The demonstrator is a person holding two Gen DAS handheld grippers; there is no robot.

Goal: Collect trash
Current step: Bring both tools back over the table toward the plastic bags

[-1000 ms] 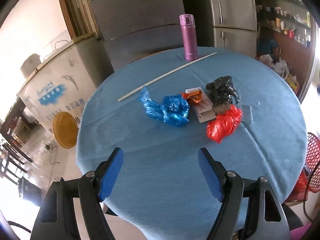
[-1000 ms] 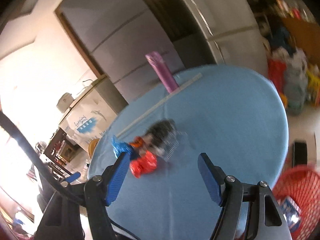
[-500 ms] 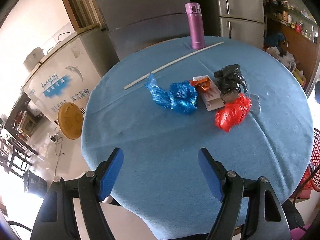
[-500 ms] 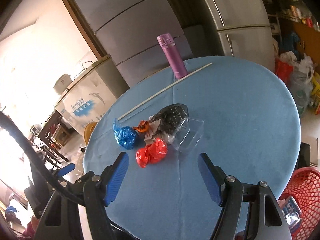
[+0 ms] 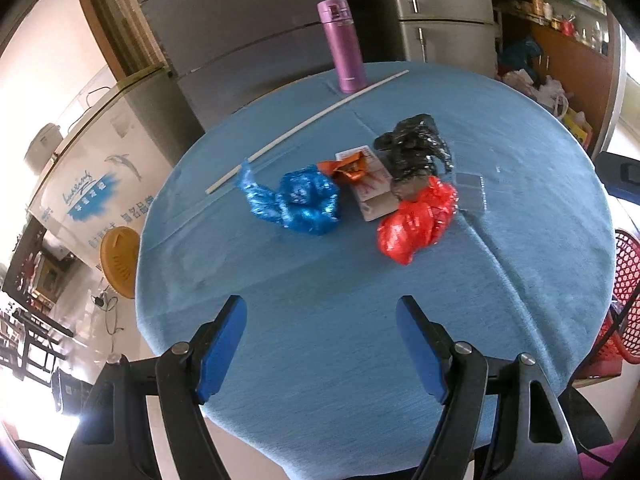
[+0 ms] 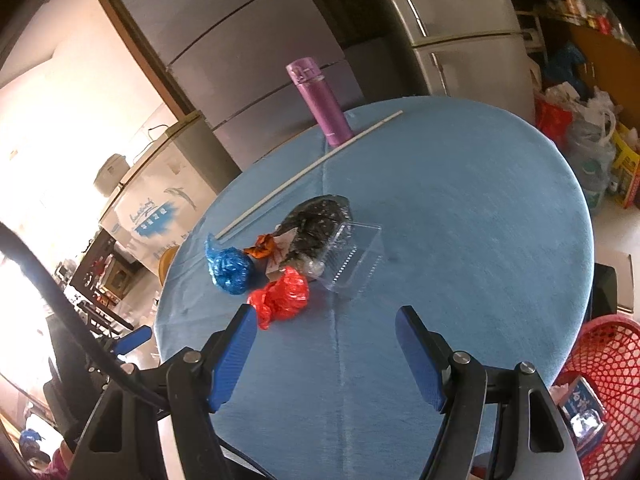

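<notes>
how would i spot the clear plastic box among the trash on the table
On the round blue table, find the trash pile near its middle. The clear plastic box lies on the pile's right edge, against the black bag. It alone is see-through and rigid; its neighbours are crumpled coloured bags.

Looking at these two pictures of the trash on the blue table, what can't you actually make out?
- Red basket: cut off by the frame edge in both views, so most of its contents are unseen.
- Flat card: partly covered by the orange wrapper and black bag; its print is too small to read.
- Clear plastic box: nearly invisible in the left view; contents unclear.
- Shelf items behind the table: too small.
</notes>
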